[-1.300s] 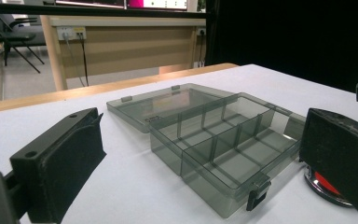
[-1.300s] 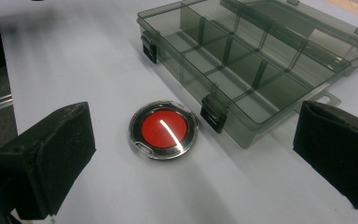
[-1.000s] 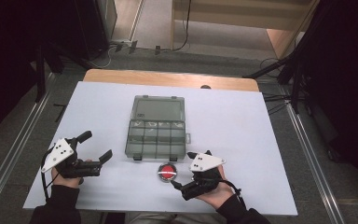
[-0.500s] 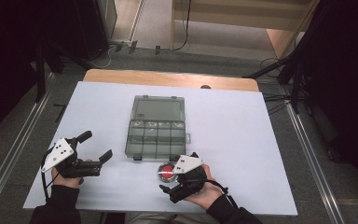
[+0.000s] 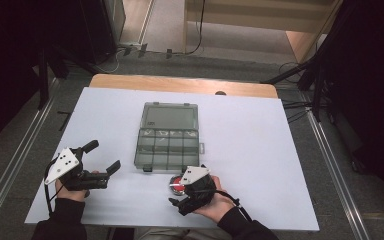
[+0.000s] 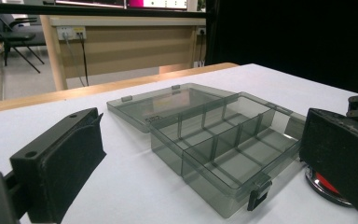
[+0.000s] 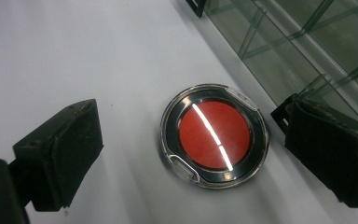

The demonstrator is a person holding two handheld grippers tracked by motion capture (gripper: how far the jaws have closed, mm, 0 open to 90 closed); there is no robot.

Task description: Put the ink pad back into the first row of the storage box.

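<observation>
A round red disc in a clear, dark-rimmed case (image 7: 214, 135) lies flat on the white table just in front of an open smoky-grey compartment box (image 5: 167, 135). The box's lid lies flat behind it and its compartments look empty (image 6: 214, 140). My right gripper (image 5: 178, 190) is open, hovering low over the disc (image 5: 176, 185) with one jaw on each side, neither touching it (image 7: 198, 151). My left gripper (image 5: 102, 156) is open and empty, resting at the front left and aimed at the box (image 6: 200, 163). The disc's edge (image 6: 324, 184) peeks out beside its right jaw.
The white table top (image 5: 260, 150) has a wooden strip (image 5: 180, 84) along its far edge. Metal rails (image 5: 330, 165) run along the floor on both sides. Cables (image 5: 130, 50) and a wooden desk (image 5: 260, 20) lie beyond the table.
My right gripper has swung left from the front right and turned so its jaws straddle the red disc. The left gripper and the box have stayed put.
</observation>
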